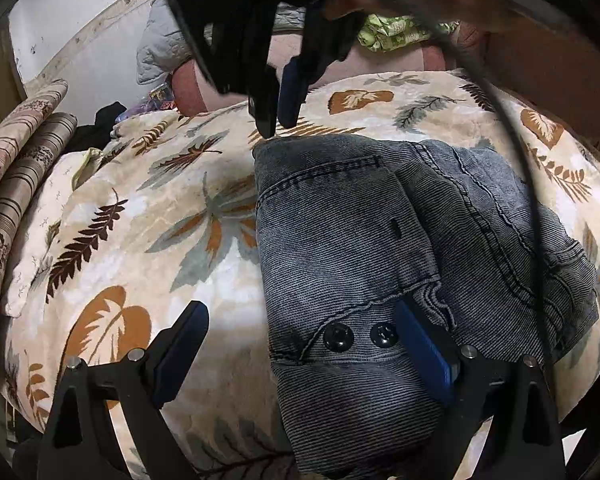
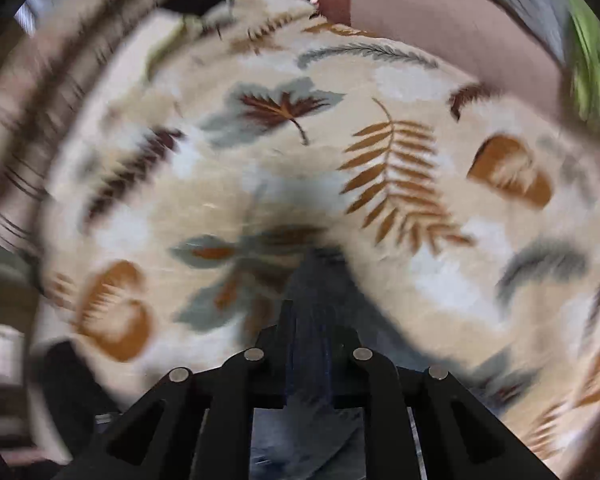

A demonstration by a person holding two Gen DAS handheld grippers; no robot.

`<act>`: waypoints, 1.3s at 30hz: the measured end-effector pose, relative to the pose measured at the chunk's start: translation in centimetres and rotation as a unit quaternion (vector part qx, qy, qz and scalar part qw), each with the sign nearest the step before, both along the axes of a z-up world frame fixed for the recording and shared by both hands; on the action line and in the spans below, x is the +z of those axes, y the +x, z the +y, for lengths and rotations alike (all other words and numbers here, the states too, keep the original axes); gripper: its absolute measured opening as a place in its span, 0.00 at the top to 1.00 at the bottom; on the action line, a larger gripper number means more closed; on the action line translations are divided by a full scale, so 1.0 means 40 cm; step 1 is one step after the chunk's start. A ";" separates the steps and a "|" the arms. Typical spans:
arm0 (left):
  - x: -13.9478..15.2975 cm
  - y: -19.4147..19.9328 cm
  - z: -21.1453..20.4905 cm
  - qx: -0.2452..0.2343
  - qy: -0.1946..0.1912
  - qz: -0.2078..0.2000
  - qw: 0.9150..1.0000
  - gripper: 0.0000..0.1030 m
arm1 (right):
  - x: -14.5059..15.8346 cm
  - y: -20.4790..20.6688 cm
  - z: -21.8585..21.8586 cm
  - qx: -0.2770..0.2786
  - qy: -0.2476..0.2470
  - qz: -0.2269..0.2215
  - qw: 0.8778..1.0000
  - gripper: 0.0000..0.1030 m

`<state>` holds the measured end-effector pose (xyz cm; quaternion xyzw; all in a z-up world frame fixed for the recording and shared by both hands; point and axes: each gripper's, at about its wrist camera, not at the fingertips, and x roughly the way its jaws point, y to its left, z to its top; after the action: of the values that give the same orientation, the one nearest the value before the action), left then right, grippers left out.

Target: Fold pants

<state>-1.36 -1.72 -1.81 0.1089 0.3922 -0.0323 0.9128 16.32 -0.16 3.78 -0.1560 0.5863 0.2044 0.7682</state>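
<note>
The grey-blue denim pants [image 1: 348,240] lie folded into a compact stack on the leaf-patterned blanket [image 1: 140,216]. My left gripper [image 1: 300,320] is open over the near end of the pants, its right finger [image 1: 420,344] resting on the denim by two black buttons [image 1: 360,336], its left finger [image 1: 184,336] over the blanket. My right gripper [image 1: 278,118] hovers at the far edge of the pants, jaws close together. In the blurred right wrist view the right gripper [image 2: 308,320] is shut on a strip of denim [image 2: 312,300].
Striped rolled bedding [image 1: 20,168] lies at the left. A pink bolster [image 1: 340,60], a grey quilt [image 1: 160,44] and green cloth [image 1: 396,28] lie at the far side. A black cable [image 1: 532,184] crosses the right of the left wrist view.
</note>
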 end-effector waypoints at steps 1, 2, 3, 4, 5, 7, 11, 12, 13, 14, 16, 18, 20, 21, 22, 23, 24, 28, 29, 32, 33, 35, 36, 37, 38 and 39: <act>0.000 0.001 0.001 -0.001 -0.002 0.001 1.000 0.09 | -0.009 0.012 0.012 0.005 -0.019 0.007 1.000 0.85; -0.001 0.001 0.004 -0.002 -0.004 0.001 1.000 0.09 | -0.012 0.026 0.020 0.004 -0.026 0.013 1.000 0.77; -0.002 0.003 0.006 -0.004 -0.006 0.001 1.000 0.09 | -0.012 0.037 0.027 0.002 -0.033 0.013 0.999 0.67; -0.003 0.003 0.007 -0.005 -0.007 0.001 1.000 0.09 | -0.016 0.044 0.034 0.000 -0.039 0.011 0.999 0.31; -0.003 0.003 0.009 -0.007 -0.009 0.001 1.000 0.09 | -0.021 0.050 0.040 -0.004 -0.050 0.009 0.999 0.12; -0.004 0.004 0.010 -0.008 -0.012 0.002 1.000 0.09 | -0.036 0.060 0.051 0.004 -0.068 0.002 0.998 0.12; -0.005 0.007 0.012 -0.012 -0.014 0.004 1.000 0.09 | -0.046 0.087 0.041 -0.008 -0.054 0.031 0.998 0.12; -0.005 0.007 0.012 -0.012 -0.014 0.003 1.000 0.09 | -0.058 0.088 0.049 0.002 -0.059 0.042 0.997 0.13; -0.005 0.007 0.013 -0.013 -0.015 0.003 1.000 0.09 | -0.064 0.086 0.056 0.008 -0.067 0.046 0.997 0.13; -0.005 0.007 0.013 -0.013 -0.015 0.003 1.000 0.09 | -0.075 0.087 0.062 0.012 -0.073 0.052 0.996 0.18; -0.005 0.007 0.014 -0.013 -0.016 0.003 1.000 0.09 | -0.100 0.096 0.069 0.013 -0.076 0.071 0.994 0.65; -0.005 0.006 0.015 -0.013 -0.017 0.002 1.000 0.09 | -0.128 0.109 0.067 0.013 -0.079 0.097 0.992 0.83; -0.005 0.006 0.014 -0.012 -0.018 0.002 1.000 0.09 | -0.130 0.110 0.063 0.011 -0.080 0.091 0.993 0.86; -0.004 0.005 0.013 -0.011 -0.018 0.002 1.000 0.09 | -0.122 0.114 0.055 -0.001 -0.068 0.082 0.994 0.86; -0.004 0.004 0.012 -0.010 -0.017 0.001 1.000 0.09 | -0.108 0.124 0.038 -0.027 -0.044 0.066 0.996 0.86; -0.005 0.004 0.012 -0.010 -0.016 -0.001 1.000 0.09 | -0.092 0.136 0.011 -0.060 -0.018 0.053 0.997 0.84; -0.005 0.001 0.010 -0.009 -0.015 -0.003 1.000 0.09 | -0.079 0.145 -0.016 -0.088 -0.001 0.044 0.995 0.84; -0.005 0.000 0.008 -0.005 -0.019 -0.006 1.000 0.09 | -0.007 0.097 -0.116 -0.132 0.053 -0.006 0.990 0.84; -0.005 0.001 0.007 -0.004 -0.020 -0.005 1.000 0.09 | 0.011 0.068 -0.140 -0.125 0.080 -0.008 0.989 0.83; -0.005 0.001 0.009 0.002 -0.027 -0.006 1.000 0.09 | 0.030 -0.036 -0.233 -0.138 0.146 -0.018 0.979 0.83; -0.005 0.001 0.009 0.003 -0.028 -0.005 1.000 0.09 | 0.018 -0.062 -0.263 -0.145 0.165 -0.017 0.975 0.81; -0.003 0.003 0.010 0.006 -0.035 -0.003 0.999 0.09 | -0.064 -0.103 -0.339 -0.176 0.152 0.005 0.973 0.68; -0.003 0.006 0.010 0.010 -0.037 0.000 0.999 0.09 | -0.121 -0.112 -0.367 -0.183 0.135 0.028 0.973 0.68; -0.002 0.008 0.012 0.012 -0.040 0.004 0.999 0.08 | -0.145 -0.119 -0.389 -0.181 0.162 0.039 0.969 0.68; 0.000 0.007 0.014 0.014 -0.043 0.005 0.999 0.08 | -0.137 -0.131 -0.409 -0.187 0.189 0.030 0.963 0.68; 0.001 0.008 0.015 0.016 -0.044 0.006 0.999 0.08 | -0.113 -0.144 -0.420 -0.198 0.193 0.021 0.961 0.68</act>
<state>-1.02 -1.12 -1.77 0.0622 0.3972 -0.0360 0.9149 10.57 -16.94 -0.73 0.1190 0.5708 0.1606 0.7964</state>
